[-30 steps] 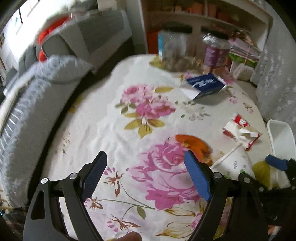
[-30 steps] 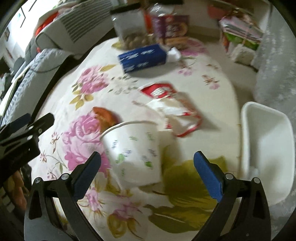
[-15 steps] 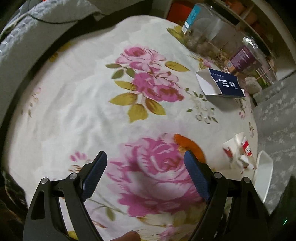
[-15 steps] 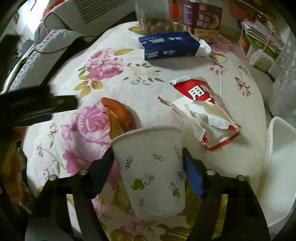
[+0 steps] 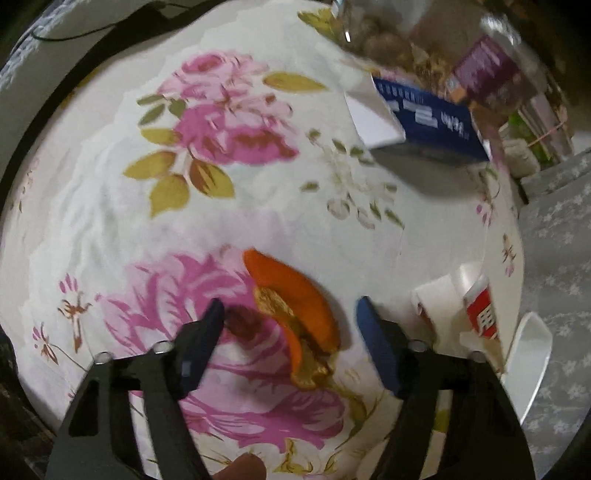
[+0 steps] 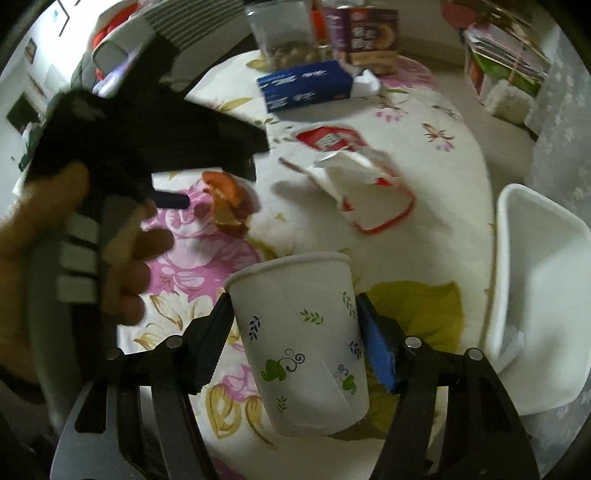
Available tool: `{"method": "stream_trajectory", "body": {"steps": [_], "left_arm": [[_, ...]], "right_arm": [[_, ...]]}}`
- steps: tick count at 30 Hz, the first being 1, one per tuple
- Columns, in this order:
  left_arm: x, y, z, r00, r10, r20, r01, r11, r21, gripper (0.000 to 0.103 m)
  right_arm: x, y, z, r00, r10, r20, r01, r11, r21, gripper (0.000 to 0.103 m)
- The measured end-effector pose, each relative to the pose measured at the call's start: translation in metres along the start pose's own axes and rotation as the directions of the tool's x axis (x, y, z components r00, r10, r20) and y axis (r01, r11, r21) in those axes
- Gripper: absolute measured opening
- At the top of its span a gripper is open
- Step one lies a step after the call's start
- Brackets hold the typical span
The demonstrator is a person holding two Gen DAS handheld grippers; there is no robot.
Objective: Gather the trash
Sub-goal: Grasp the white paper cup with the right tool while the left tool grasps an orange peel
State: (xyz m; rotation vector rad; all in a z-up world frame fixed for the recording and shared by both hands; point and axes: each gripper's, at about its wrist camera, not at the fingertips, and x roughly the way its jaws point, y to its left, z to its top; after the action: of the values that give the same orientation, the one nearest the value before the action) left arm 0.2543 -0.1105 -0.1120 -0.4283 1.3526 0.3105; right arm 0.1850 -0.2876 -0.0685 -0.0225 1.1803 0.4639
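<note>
An orange peel (image 5: 295, 314) lies on the floral tablecloth. My left gripper (image 5: 290, 332) is open and low over it, a finger on each side, not touching. The peel also shows in the right wrist view (image 6: 225, 199), with the left gripper (image 6: 168, 197) beside it. My right gripper (image 6: 293, 332) is shut on a white paper cup (image 6: 306, 347) with leaf prints and holds it upright above the table. A torn red and white wrapper (image 6: 362, 184) lies behind the cup; it also shows in the left wrist view (image 5: 465, 299).
A white plastic bin (image 6: 532, 273) stands at the table's right edge. A blue box (image 6: 306, 86) lies at the back, with a jar (image 6: 284, 33) and a purple package (image 6: 364, 33) behind it. A sofa sits to the left.
My left gripper has moved forward and down until its fingers straddle the orange peel. My right gripper closed on the paper cup and lifted it.
</note>
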Motion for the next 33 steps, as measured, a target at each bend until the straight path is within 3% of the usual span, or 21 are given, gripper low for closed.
{"method": "stream_trajectory", "body": {"steps": [3,5,6,11,15,19,22,23,29,33], "left_arm": [[-0.002,-0.002,-0.008,0.998,0.029,0.047,-0.032,0.997,0.068,0.044],[-0.006,0.008,-0.009,0.998,0.011,0.058,-0.016,0.996,0.088,0.026],[-0.007,0.014,-0.009,0.998,0.001,0.060,-0.007,0.996,0.093,0.022],[-0.024,0.060,0.002,0.991,0.013,0.133,-0.029,0.992,0.122,0.018],[-0.050,0.093,0.009,0.972,0.008,0.236,-0.033,0.994,0.101,0.018],[-0.086,0.107,0.004,0.919,0.039,0.393,-0.076,0.994,0.079,0.018],[-0.109,0.117,0.006,0.865,0.047,0.500,-0.085,0.995,0.052,0.018],[-0.120,0.120,0.002,0.837,0.053,0.545,-0.089,0.995,0.040,0.018],[-0.162,0.131,-0.011,0.722,0.074,0.688,-0.088,0.996,-0.015,0.018],[-0.181,0.135,-0.017,0.671,0.066,0.738,-0.076,0.997,-0.020,0.018]], "right_arm": [[-0.006,0.001,0.001,1.000,0.018,0.017,-0.018,1.000,0.010,0.064],[-0.008,0.002,0.004,0.999,0.029,0.029,-0.029,1.000,0.011,0.064],[-0.010,0.004,0.006,0.999,0.038,0.038,-0.038,0.999,0.012,0.064],[-0.019,0.019,0.023,0.990,0.078,0.120,-0.079,0.997,0.006,0.064],[-0.032,0.036,0.037,0.970,0.093,0.226,-0.094,0.996,-0.007,0.064],[-0.049,0.053,0.050,0.933,0.071,0.353,-0.069,0.997,-0.018,0.065],[-0.062,0.068,0.057,0.892,0.037,0.451,-0.030,0.999,-0.022,0.066],[-0.066,0.072,0.058,0.878,0.026,0.477,-0.017,1.000,-0.023,0.067],[-0.086,0.098,0.065,0.796,-0.018,0.605,0.040,0.999,-0.023,0.067],[-0.097,0.113,0.063,0.746,-0.056,0.663,0.098,0.995,-0.027,0.068]]}}
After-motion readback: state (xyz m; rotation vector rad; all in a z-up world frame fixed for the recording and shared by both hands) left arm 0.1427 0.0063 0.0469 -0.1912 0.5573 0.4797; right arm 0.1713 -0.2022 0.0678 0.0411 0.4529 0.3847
